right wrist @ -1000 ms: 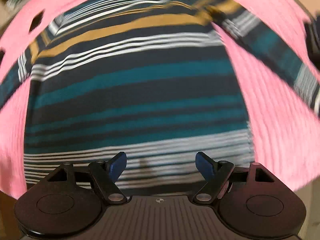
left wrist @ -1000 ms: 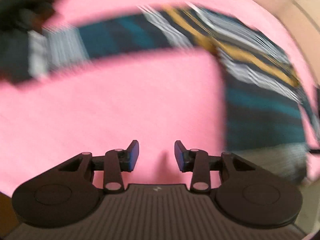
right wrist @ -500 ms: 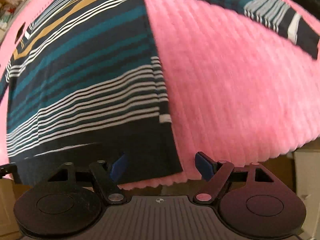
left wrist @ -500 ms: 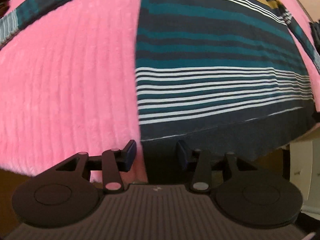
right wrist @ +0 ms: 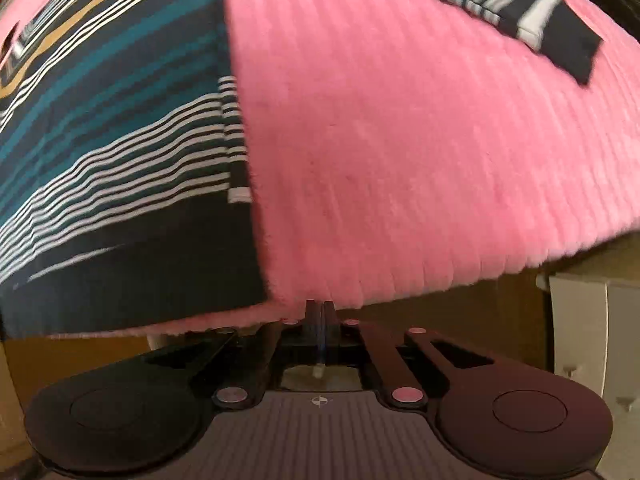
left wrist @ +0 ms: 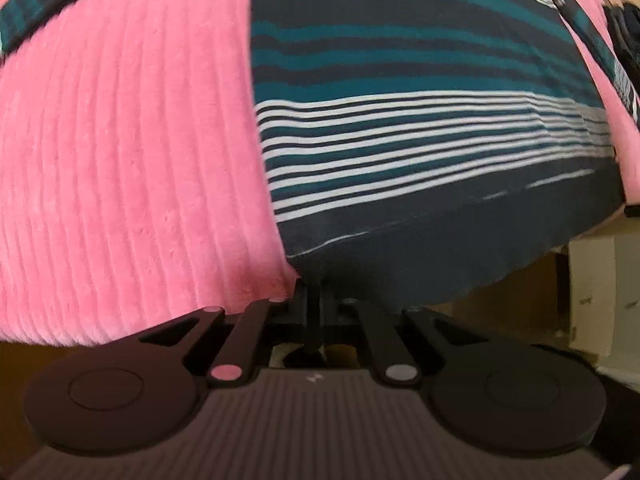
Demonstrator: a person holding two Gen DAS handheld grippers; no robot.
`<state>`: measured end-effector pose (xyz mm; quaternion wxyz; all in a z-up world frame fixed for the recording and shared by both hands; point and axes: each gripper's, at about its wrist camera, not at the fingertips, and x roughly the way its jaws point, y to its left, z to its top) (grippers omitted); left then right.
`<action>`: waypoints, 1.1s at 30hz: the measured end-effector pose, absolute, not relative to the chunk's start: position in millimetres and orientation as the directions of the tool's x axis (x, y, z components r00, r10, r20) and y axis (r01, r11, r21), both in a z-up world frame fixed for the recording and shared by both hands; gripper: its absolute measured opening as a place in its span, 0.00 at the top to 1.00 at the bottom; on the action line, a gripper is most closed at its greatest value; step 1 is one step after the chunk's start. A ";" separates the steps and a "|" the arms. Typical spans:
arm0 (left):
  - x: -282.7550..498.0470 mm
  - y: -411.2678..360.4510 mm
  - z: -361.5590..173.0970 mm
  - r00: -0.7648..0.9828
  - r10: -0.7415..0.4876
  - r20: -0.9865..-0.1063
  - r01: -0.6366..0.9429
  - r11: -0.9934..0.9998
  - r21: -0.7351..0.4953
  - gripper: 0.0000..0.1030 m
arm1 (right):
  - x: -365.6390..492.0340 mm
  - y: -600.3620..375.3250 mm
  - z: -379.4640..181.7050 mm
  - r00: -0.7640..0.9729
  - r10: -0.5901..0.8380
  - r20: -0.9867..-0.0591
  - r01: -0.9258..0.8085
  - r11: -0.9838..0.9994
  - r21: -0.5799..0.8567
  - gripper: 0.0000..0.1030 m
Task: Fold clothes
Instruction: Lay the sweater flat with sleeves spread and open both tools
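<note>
At near edge of pink blanket (left wrist: 120,140): striped shirt (left wrist: 420,152) spread flat, unfolded; left gripper (left wrist: 314,300) clenched at hem corner — apparently pinching it; right gripper (right wrist: 322,312) clenched beside other corner, on blanket fringe — every fold still ahead.

The sweater (left wrist: 420,128) is striped across in navy, teal and thin white, with a mustard band seen higher up and a plain navy hem. The ribbed plush cover (right wrist: 420,140) under it is pink.
</note>
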<state>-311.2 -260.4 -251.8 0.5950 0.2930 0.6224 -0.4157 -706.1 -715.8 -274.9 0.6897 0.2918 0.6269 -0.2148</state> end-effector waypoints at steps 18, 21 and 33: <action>-294.5 -306.0 -107.2 0.124 -0.300 -0.946 0.839 0.541 -0.062 0.20 | -626.3 -686.4 -132.0 0.362 -0.005 -0.932 0.723 0.632 0.278 0.16; -296.6 -323.3 -90.9 0.163 -0.310 -0.937 0.839 0.544 -0.034 0.12 | -617.0 -686.4 -111.1 0.397 -0.037 -0.917 0.733 0.614 0.292 0.06; -288.8 -375.8 -45.5 0.304 -0.401 -0.864 0.832 0.554 0.036 0.06 | -622.0 -699.0 -72.3 0.386 -0.161 -0.909 0.777 0.587 0.226 0.06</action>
